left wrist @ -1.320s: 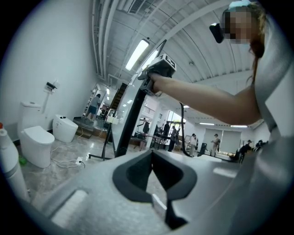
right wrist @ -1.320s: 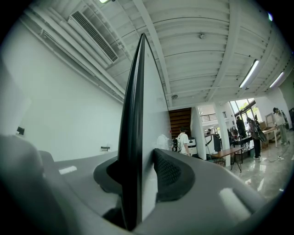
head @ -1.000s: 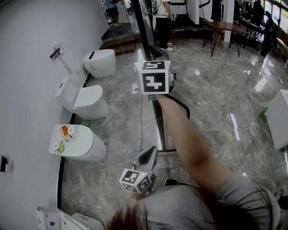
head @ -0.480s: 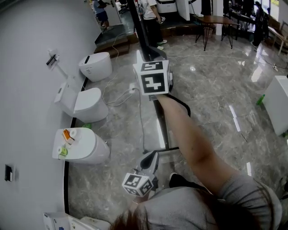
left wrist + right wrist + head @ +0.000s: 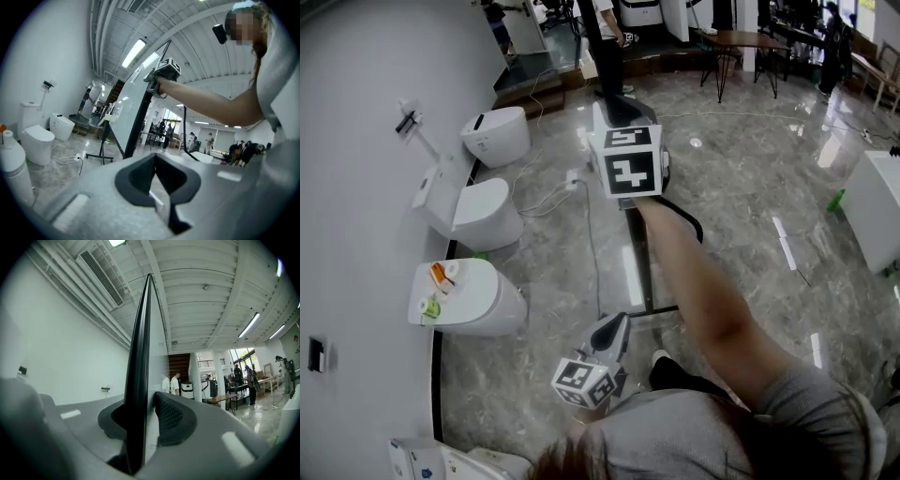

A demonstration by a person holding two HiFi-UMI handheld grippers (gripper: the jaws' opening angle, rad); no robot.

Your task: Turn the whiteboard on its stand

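The whiteboard (image 5: 598, 56) shows edge-on from above as a thin black line on its wheeled stand (image 5: 643, 272). My right gripper (image 5: 614, 117) reaches out at arm's length and sits on the board's near edge. In the right gripper view the black-framed edge (image 5: 139, 362) runs straight up between the jaws of that gripper (image 5: 144, 414), which are closing, and the right pad (image 5: 171, 417) lies against the white face. My left gripper (image 5: 607, 339) hangs low by my body, away from the board; its jaws (image 5: 155, 161) are shut with nothing in them.
Three white toilets (image 5: 483, 214) stand along the left wall, one with small bottles (image 5: 439, 277) on top. A cable and power strip (image 5: 572, 181) lie on the floor beside the stand. People (image 5: 607, 33), a table (image 5: 741, 39) and a white cabinet (image 5: 874, 217) stand further off.
My right gripper has shifted slightly right and lower in the head view, staying at the board's edge. The left gripper stays low near my body.
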